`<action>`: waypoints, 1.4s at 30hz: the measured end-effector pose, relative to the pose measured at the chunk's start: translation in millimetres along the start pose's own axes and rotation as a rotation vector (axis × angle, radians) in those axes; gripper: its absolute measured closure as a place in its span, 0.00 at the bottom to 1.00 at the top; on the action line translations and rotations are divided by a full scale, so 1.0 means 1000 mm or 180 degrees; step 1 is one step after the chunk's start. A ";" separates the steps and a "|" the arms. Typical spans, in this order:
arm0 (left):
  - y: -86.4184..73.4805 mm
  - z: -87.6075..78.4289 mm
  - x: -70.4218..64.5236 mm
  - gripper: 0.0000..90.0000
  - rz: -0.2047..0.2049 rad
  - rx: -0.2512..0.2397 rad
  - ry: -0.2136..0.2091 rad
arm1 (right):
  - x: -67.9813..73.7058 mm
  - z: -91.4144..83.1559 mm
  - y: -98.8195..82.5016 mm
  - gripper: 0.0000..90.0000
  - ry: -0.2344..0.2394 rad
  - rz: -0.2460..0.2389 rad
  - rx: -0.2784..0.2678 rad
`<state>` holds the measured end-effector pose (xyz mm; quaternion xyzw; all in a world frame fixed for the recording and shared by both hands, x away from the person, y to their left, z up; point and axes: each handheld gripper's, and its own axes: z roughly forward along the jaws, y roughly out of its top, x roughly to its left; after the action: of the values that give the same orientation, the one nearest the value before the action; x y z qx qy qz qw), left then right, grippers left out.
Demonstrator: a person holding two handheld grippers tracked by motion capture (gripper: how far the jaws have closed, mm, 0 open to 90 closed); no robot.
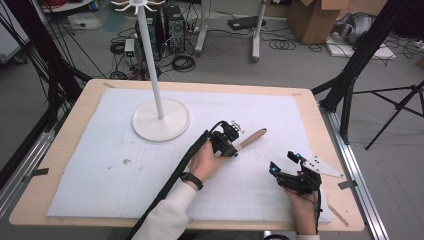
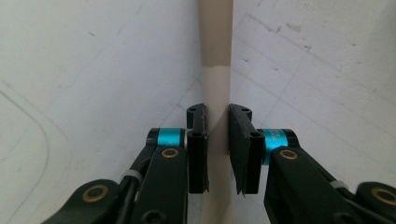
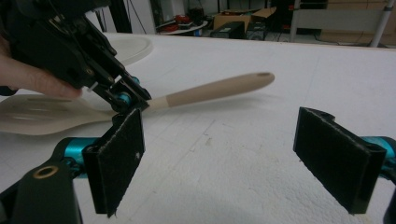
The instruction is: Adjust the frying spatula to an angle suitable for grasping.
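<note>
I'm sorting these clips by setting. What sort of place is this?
Probably a lab or workshop: a wooden table on a floor with tangled cables, cardboard boxes and black tripod legs.

On the white mat (image 1: 100, 165), the spatula (image 1: 251, 139) lies right of the stand's base (image 1: 161, 120), the left gripper (image 1: 231, 145) on its handle; the right gripper (image 1: 285, 165) sits nearer the table's (image 1: 65, 130) right edge.

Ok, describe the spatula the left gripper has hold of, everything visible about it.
The spatula has a pale cream slotted blade and neck, joined to a tan, wood-looking handle with a small hole near its rounded end. It lies on the white mat, handle pointing away from the left gripper toward the table's far right. The left gripper's jaws are shut on the cream neck just below the handle joint. Nothing else touches it.
</note>
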<state>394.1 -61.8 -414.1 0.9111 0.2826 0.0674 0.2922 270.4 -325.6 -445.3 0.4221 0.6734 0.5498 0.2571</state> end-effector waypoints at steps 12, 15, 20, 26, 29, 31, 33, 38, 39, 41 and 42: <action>-0.024 -0.056 0.015 0.86 -0.0075 -0.0674 -0.0094 | 0.001 0.000 0.000 0.17 -0.0013 -0.0015 0.0005; -0.035 -0.068 0.020 0.86 -0.0093 -0.0814 -0.0072 | 0.001 0.000 0.000 0.17 -0.0006 -0.0012 0.0006; -0.049 -0.083 0.026 0.86 -0.0153 -0.0966 -0.0071 | 0.001 0.000 0.000 0.17 -0.0011 -0.0037 0.0004; -0.072 -0.105 0.034 0.86 -0.0191 -0.1164 -0.0025 | 0.002 0.001 0.000 0.17 -0.0021 -0.0087 0.0014; -0.085 -0.118 0.038 0.86 -0.0226 -0.1284 -0.0001 | 0.003 0.001 0.000 0.17 -0.0041 -0.0107 0.0025; -0.092 -0.125 0.040 0.86 -0.0242 -0.1337 0.0018 | 0.003 0.001 0.000 0.17 -0.0040 -0.0114 0.0017; -0.098 -0.132 0.042 0.86 -0.0262 -0.1425 0.0039 | 0.003 0.001 0.000 0.18 -0.0041 -0.0131 0.0019; -0.111 -0.143 0.042 0.86 -0.0289 -0.1581 0.0067 | 0.004 0.001 0.001 0.18 -0.0044 -0.0121 0.0046; -0.116 -0.146 0.042 0.86 -0.0317 -0.1656 0.0065 | 0.004 0.001 0.001 0.18 -0.0049 -0.0130 0.0047; -0.121 -0.149 0.042 0.86 -0.0335 -0.1732 0.0058 | 0.004 0.002 0.001 0.18 -0.0047 -0.0132 0.0052; -0.121 -0.149 0.042 0.86 -0.0335 -0.1732 0.0058 | 0.004 0.002 0.001 0.18 -0.0047 -0.0132 0.0052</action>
<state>328.1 116.0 -362.3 0.7826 0.3036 0.1337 0.5268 269.9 -321.4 -444.3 0.4141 0.6847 0.5356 0.2699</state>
